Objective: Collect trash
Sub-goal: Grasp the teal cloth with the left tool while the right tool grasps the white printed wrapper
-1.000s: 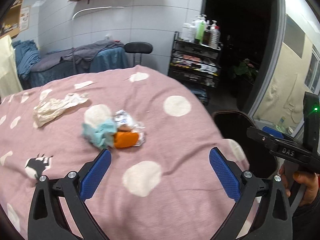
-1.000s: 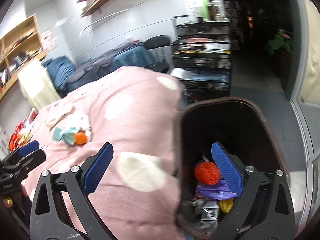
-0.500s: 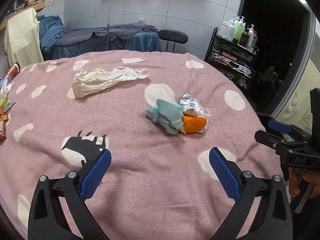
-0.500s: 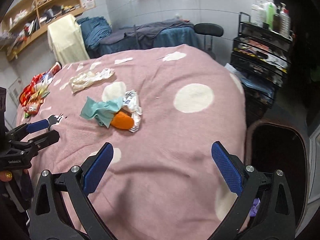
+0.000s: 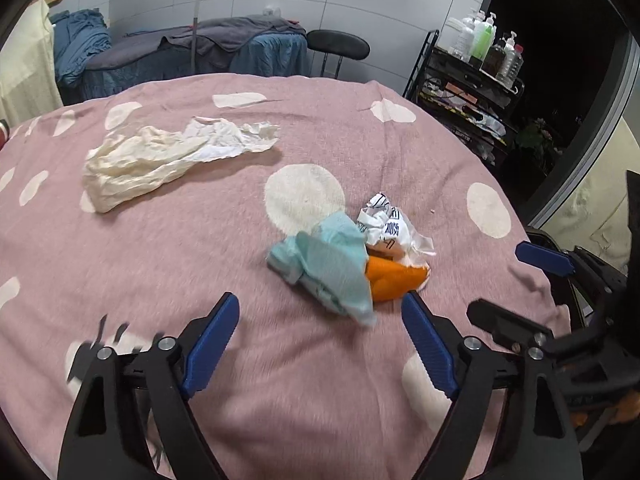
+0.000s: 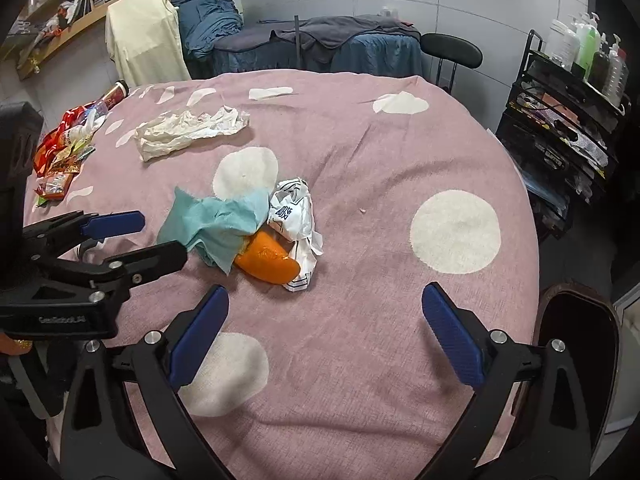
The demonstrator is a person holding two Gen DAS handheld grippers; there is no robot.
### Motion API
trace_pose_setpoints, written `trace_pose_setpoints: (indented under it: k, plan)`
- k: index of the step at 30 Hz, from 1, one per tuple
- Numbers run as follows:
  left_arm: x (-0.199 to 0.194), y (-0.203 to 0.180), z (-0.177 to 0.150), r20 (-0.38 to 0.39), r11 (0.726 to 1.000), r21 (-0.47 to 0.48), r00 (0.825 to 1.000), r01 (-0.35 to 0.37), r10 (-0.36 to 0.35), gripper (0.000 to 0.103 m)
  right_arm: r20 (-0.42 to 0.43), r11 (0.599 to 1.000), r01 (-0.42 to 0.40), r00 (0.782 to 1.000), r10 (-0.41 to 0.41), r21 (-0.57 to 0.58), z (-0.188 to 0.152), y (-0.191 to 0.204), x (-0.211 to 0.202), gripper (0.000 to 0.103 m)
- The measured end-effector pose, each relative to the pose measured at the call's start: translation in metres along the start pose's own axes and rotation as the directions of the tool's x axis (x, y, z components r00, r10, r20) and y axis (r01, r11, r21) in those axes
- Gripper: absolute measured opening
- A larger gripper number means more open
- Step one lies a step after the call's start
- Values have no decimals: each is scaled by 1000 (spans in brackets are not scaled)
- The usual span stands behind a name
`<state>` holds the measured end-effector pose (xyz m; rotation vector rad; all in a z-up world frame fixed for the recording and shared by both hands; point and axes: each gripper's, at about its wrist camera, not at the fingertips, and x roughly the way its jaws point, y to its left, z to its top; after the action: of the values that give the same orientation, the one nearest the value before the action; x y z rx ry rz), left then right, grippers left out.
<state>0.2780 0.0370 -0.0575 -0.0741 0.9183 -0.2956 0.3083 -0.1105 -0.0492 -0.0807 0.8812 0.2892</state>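
A small heap of trash lies mid-table: a teal paper scrap [image 5: 332, 268] [image 6: 216, 226], an orange peel [image 5: 390, 276] [image 6: 267, 258] and a crumpled white printed wrapper [image 5: 384, 226] [image 6: 294, 216]. A crumpled cream paper [image 5: 160, 158] [image 6: 188, 130] lies farther back left. My left gripper [image 5: 320, 344] is open and empty, just short of the heap; in the right wrist view it [image 6: 132, 236] sits left of the heap. My right gripper [image 6: 324, 336] is open and empty, hovering in front of the heap; it shows at the right [image 5: 520, 288].
The round table has a pink cloth [image 6: 400, 200] with white dots. A dark bin [image 6: 576, 344] stands off its right edge. Snack packets [image 6: 60, 152] lie at the table's far left. A black rack with bottles [image 6: 568, 92] and a stool [image 5: 338, 46] stand behind.
Both grippers have swung from the bin toward the table and closed in on the trash heap. The left gripper has moved forward to the teal scrap. Both stay open and empty.
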Motion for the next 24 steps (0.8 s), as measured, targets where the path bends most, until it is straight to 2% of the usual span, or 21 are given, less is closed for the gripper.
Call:
trace_pose_setpoints:
  k: [2, 4, 6, 7, 9, 14, 18, 21, 24]
  plan:
    - [11, -2, 6, -24, 1000, 9, 1000, -3, 4, 72, -4, 1000, 2, 1000, -2, 4, 2, 0, 2, 94]
    - [24, -2, 9, -68, 1000, 11, 998, 1, 0, 47, -10, 1000, 0, 1000, 0, 12, 4, -1, 6, 92]
    - [30, 2, 8, -88, 1000, -2, 996, 8, -8, 30, -16, 1000, -8, 1000, 8, 21, 7, -2, 9, 88]
    - [27, 4, 7, -76, 1000, -11, 997, 13, -14, 27, -21, 1000, -16, 1000, 16, 27, 9, -3, 10, 86]
    - [15, 9, 4, -30, 999, -25, 999, 23, -24, 24, -24, 999, -28, 999, 29, 35, 14, -3, 14, 83]
    - [-19, 17, -9, 73, 999, -40, 997, -26, 28, 22, -33, 997, -54, 998, 55, 46, 32, 3, 31, 79]
    - [-40, 22, -20, 119, 997, -70, 992, -39, 47, 22, -76, 998, -54, 996, 56, 36, 46, 12, 53, 74]
    - [-48, 21, -27, 133, 996, -77, 989, -52, 62, 22, -129, 999, -38, 991, 40, 16, 55, 20, 72, 64]
    - [-52, 19, -33, 131, 995, -81, 989, -56, 66, 22, -176, 999, -47, 983, 49, 20, 59, 23, 86, 49]
